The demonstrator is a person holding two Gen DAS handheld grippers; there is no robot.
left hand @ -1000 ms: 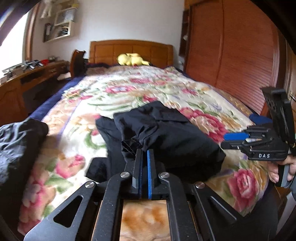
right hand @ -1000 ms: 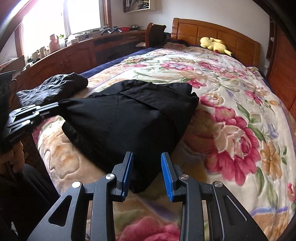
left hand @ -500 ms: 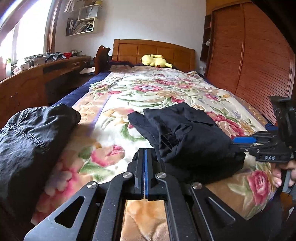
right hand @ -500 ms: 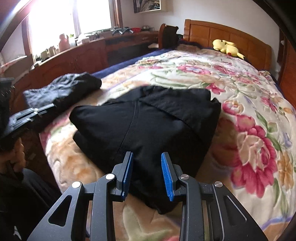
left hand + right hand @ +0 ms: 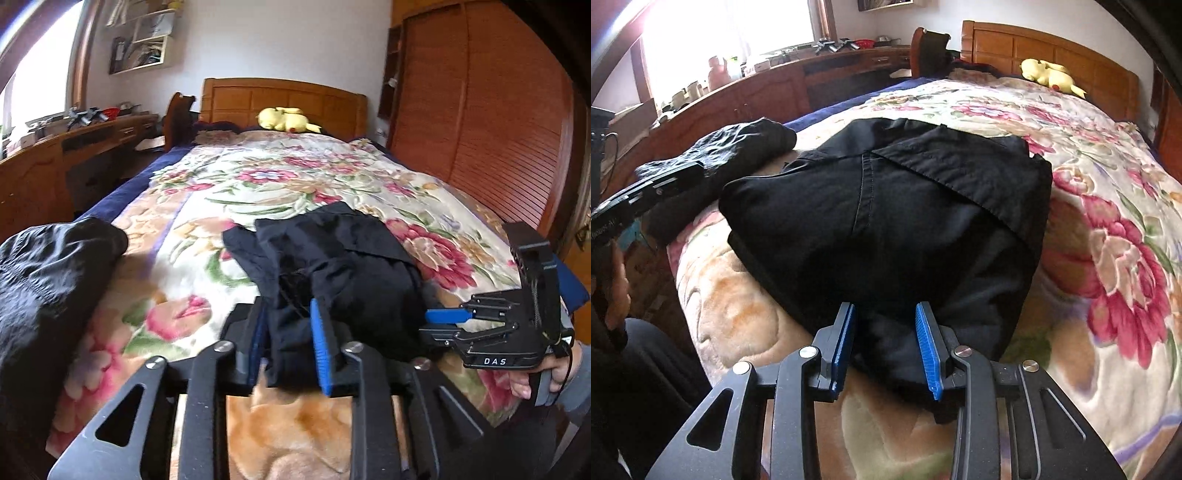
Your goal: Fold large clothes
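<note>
The left tongs (image 5: 291, 332), black with blue pads, are opening, with a fold of the folded black cloth garment (image 5: 332, 266) between the pads at its near-left corner; the fabric bunches in the gap, and I cannot tell whether the pads press it. The right tongs (image 5: 886, 339), of the same make, are also opening slightly, jaws at a narrow gap astride the garment's near edge, the dark cloth lying between the pads without a clear squeeze. In the left wrist view a person's hand (image 5: 535, 376) grips the right tongs' handle at the garment's right side.

The garment lies in a thick bundle on the near end of the floral plush blanket (image 5: 1108, 229) covering the bed. Just beside it to the left sits a second crumpled black garment (image 5: 48, 280) at the bed's edge. A yellow plush toy (image 5: 284, 120) rests by the wooden headboard (image 5: 280, 99), well apart.
</note>
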